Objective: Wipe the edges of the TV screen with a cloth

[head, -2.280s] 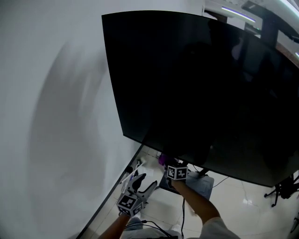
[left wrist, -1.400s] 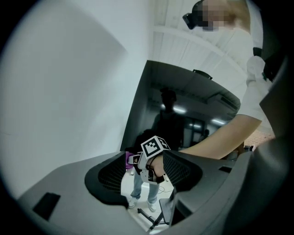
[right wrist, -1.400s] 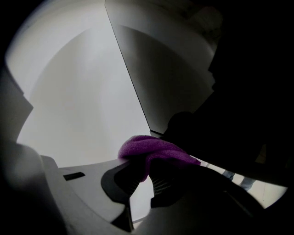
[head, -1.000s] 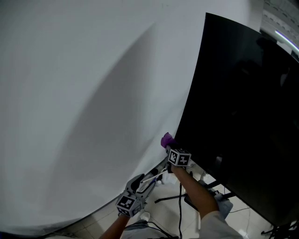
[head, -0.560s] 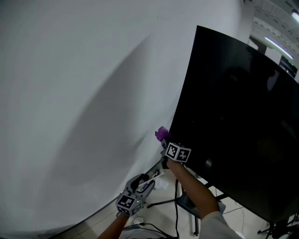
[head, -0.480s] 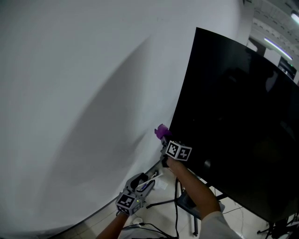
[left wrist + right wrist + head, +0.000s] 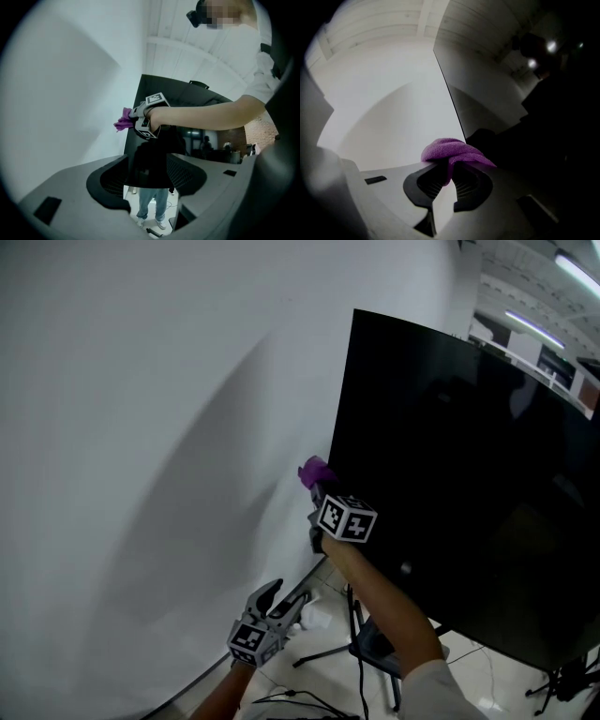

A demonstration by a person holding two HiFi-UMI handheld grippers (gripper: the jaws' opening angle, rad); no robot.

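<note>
TV screen [image 7: 450,474]: a large, dark, unlit panel standing upright close to a white wall [image 7: 141,427]. It fills the right side of the head view, and its left vertical edge runs down the middle of the picture.

A purple cloth [image 7: 313,471] sits against the lower part of that edge, at the line where the black panel meets the wall behind it. The right hand-held gripper [image 7: 320,491] has its jaws clamped on a pinch of the cloth. In the right gripper view the fabric bunches out beyond the jaws as a soft wad, with the thin edge of the screen rising straight ahead of it. Held this way, padded fabric rather than hard plastic appears to meet the panel. The person's right forearm [image 7: 384,606] reaches up from below, so the hand-held gripper points along the edge.

The left hand-held gripper [image 7: 284,599] hangs low, near the floor [image 7: 469,662] and well apart from the screen. Its jaws are spread wide with nothing between them. It seems to be parked out of the way, since wiping needs only one hand.

Judging from this position, the wipe of the left edge is under way. The stretch of edge above the cloth and the top edge look like the natural path ahead. The main risk is the cloth slipping off the narrow edge, which would let a bare jaw touch the glass.
</note>
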